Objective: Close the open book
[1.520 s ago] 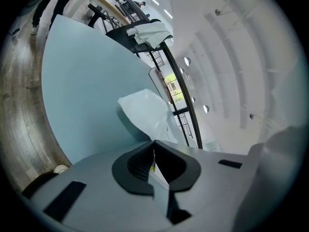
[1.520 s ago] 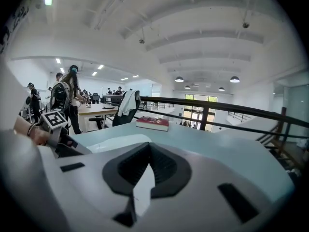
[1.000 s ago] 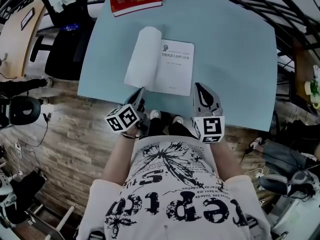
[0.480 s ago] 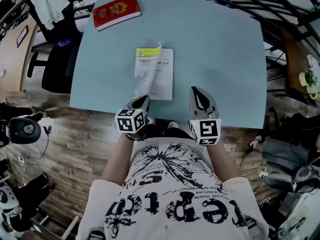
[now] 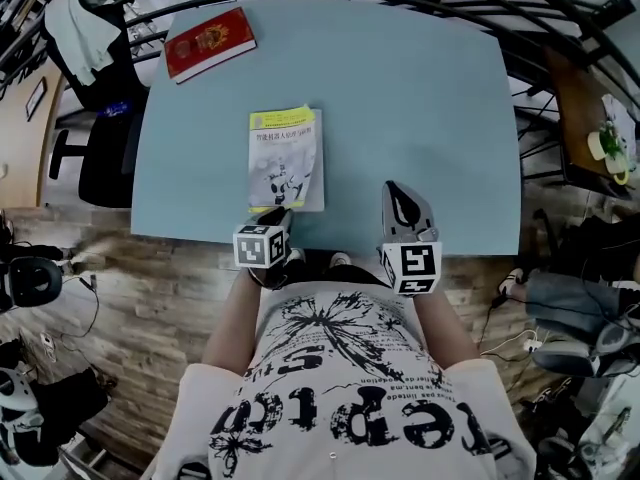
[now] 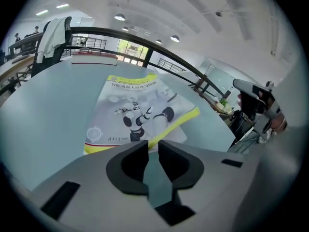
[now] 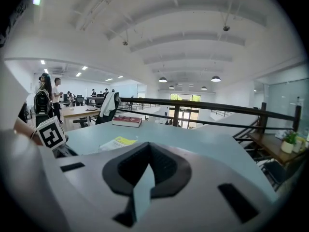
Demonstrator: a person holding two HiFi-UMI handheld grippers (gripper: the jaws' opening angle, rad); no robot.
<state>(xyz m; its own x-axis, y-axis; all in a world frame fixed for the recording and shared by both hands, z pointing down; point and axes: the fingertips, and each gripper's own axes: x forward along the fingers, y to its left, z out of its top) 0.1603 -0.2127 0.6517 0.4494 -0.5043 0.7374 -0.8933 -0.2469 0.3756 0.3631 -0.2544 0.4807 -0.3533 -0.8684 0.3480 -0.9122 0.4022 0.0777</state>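
Book (image 5: 285, 158), closed, flat on the desk (image 5: 430, 98), front cover up: white, with a yellow band along the far edge, a yellow strip down one long side and a robot figure in the middle. Placed close to the near edge of the desk, left of its midline, long sides running from near edge towards far edge.

Desk: pale blue top, dark railing beyond the far edge, wooden floor below the near edge.

Person in a printed white shirt (image 5: 340, 388), standing at the near edge, one tool in each hand.

Second book (image 5: 210, 43), red cover, closed, at the far left corner of the desk, well apart from the first.

Left tongs (image 6: 153, 148): pointed steeply down over the near edge of the desk, just beside the near edge of the book; contact not determinable. Jaws just opened to a narrow slit, nothing between them, only desk surface visible through the gap.

Right tongs (image 7: 148, 146): over the near edge, right of the book and apart from it, pointing nearly level across the desk. Jaw tips together, nothing gripped.
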